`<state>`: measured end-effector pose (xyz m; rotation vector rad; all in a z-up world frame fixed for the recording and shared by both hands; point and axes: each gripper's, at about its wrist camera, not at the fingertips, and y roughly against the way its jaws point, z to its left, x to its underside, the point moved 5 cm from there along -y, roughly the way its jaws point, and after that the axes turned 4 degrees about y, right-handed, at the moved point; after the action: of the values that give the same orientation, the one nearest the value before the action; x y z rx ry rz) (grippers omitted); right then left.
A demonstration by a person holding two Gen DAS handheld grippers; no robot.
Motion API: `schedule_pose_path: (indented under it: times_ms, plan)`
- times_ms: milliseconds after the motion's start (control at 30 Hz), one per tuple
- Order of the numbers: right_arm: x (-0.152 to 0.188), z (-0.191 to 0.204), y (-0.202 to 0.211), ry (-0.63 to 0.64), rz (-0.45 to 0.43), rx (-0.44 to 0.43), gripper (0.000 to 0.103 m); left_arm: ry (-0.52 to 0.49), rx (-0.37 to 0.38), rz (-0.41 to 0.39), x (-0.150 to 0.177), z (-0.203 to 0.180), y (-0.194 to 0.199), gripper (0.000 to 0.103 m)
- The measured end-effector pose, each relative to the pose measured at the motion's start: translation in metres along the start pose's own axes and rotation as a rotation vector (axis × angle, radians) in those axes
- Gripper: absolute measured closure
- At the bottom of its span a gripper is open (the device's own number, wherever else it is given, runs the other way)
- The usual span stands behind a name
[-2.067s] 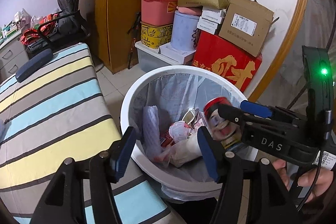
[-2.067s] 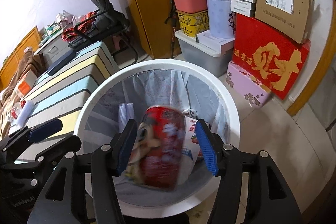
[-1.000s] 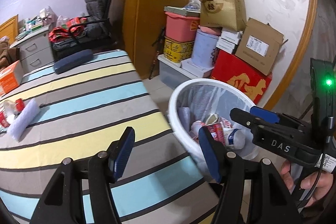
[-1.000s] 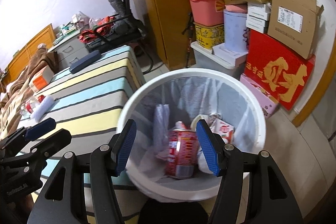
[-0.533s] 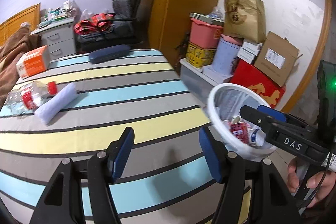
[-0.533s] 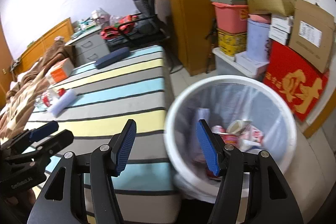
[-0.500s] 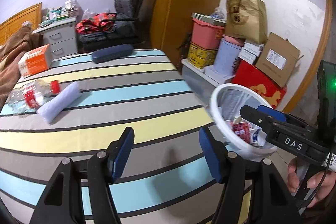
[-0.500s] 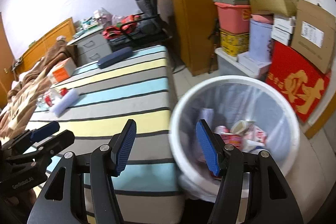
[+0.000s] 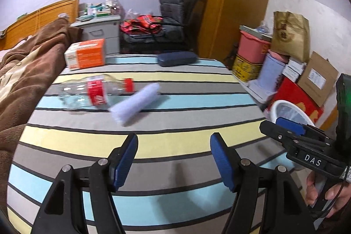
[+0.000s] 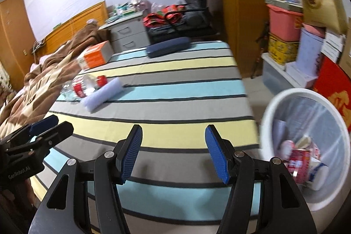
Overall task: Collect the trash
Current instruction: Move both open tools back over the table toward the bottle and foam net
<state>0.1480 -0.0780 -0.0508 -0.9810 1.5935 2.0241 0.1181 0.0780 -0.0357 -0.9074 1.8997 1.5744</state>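
On the striped bed [image 9: 175, 139] lie a clear plastic bottle [image 9: 92, 91] with a red label and cap, and beside it a pale lilac roll [image 9: 136, 105]. The same bottle [image 10: 85, 84] and roll [image 10: 103, 97] show in the right wrist view. My left gripper [image 9: 173, 159] hovers over the bed's near stripes, its jaws opening with nothing between them. My right gripper [image 10: 173, 152] stands open and empty over the bed's corner. The white bin [image 10: 276, 111] with a liner holds a red can [image 10: 298, 166] and other trash, at the right.
An orange box [image 9: 85, 54] and a dark blue case [image 9: 176, 58] lie at the bed's far end. A brown blanket [image 9: 24, 71] covers the left side. Stacked boxes and tubs [image 9: 285, 63] line the right wall beyond the bin. A chair [image 9: 169, 21] and drawers stand behind.
Both grippers have swung left, away from the bin and over the bed. The bottle and roll have come nearer the middle of both views. The left jaws stand slightly wider.
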Motion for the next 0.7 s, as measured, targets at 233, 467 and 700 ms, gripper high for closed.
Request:
schedule_pose_path:
  times_ms: [233,467,700]
  plan:
    - [-0.007,0.031,-0.021,0.018,0.025,-0.040,0.042,0.040,-0.057,0.000,-0.009,0.050,-0.001,0.031]
    - [-0.014,0.056,-0.045,0.001,0.060,-0.072,0.042,0.030,-0.100,-0.003,-0.026,0.091,-0.005,0.030]
    - [-0.025,0.078,-0.064,0.003,0.070,-0.101,0.042,0.011,-0.118,0.023,-0.045,0.126,-0.019,0.030]
